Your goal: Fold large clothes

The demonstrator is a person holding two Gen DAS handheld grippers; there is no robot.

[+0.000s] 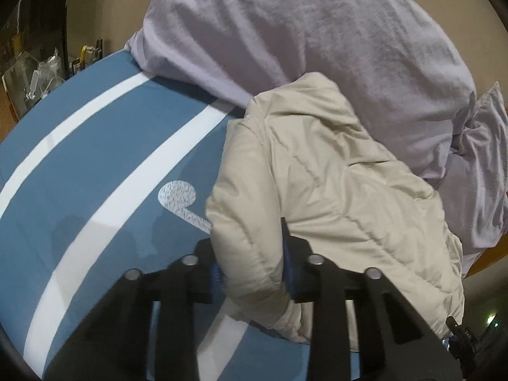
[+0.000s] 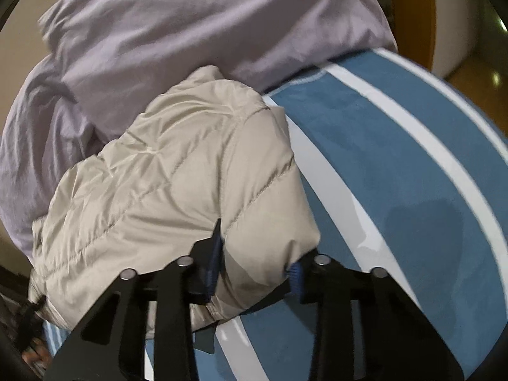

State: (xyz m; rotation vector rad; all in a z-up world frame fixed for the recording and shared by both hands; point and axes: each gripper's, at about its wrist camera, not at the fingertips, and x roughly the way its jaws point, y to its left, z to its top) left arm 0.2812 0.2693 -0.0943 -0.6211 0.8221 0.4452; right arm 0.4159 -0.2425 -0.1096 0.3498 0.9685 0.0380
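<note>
A blue bed cover (image 1: 104,165) with broad white stripes spreads over the bed and gives a flat, wide surface for folding something bulky. On its far side lies a heap of lilac bedding (image 1: 317,31), pushed back, probably to leave room for the work.

The cream padded jacket (image 1: 317,174) sits on the bed between the two grippers, its far end resting against the lilac bedding. It looks already doubled into a thick bundle, so the fold seems well along, though how many layers are stacked I cannot tell.

The left gripper (image 1: 254,263) holds the jacket's left near edge: its fingers are partly closed with a puffy roll of fabric squeezed between the blue pads. The right gripper (image 2: 257,263) does the same on the right near edge, fingers pressed into the padding on both sides. Gripping both near corners at once likely keeps the springy filling from opening out and lets the bundle be carried or turned evenly.

Much is hidden. The jacket's sleeves, zip and hood are tucked out of sight or lost in the folds. The underside of the bundle and the near hem are covered by the gripper frames. A small dark object at the jacket's near edge, possibly a toggle or zip pull, is too small to name. Clutter at the far left beside the bed is blurred.
</note>
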